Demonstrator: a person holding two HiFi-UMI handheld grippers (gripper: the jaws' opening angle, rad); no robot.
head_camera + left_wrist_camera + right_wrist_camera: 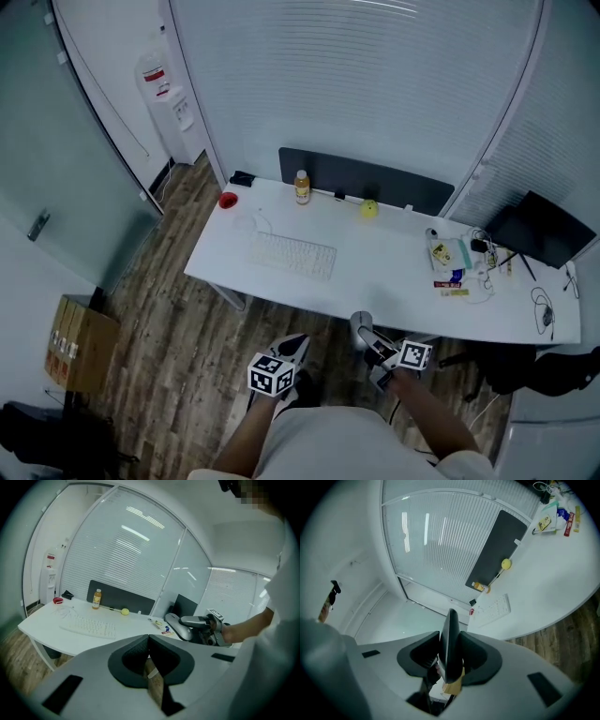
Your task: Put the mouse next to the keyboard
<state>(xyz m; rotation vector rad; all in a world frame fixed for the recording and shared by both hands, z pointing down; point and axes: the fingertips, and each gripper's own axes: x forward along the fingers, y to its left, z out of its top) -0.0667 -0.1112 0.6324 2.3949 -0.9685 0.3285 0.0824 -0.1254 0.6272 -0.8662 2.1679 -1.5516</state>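
Note:
The white keyboard [292, 255] lies on the left half of the white desk [394, 281], and also shows in the left gripper view [89, 626] and the right gripper view [496, 609]. My right gripper [370, 342] hangs off the desk's near edge, shut on the grey mouse [360, 325]. In its own view the mouse [451, 641] stands edgewise between the jaws of the right gripper [451, 660]. The left gripper view shows the held mouse [177, 625] from the side. My left gripper [296, 347] [149, 638] is shut on nothing, low over the floor.
On the desk stand an orange bottle [302, 187], a yellow ball [369, 208], a red object [228, 199] and, at the right, small clutter with cables [459, 264]. A dark partition [366, 180] lines the far edge. A cardboard box [80, 342] sits on the floor.

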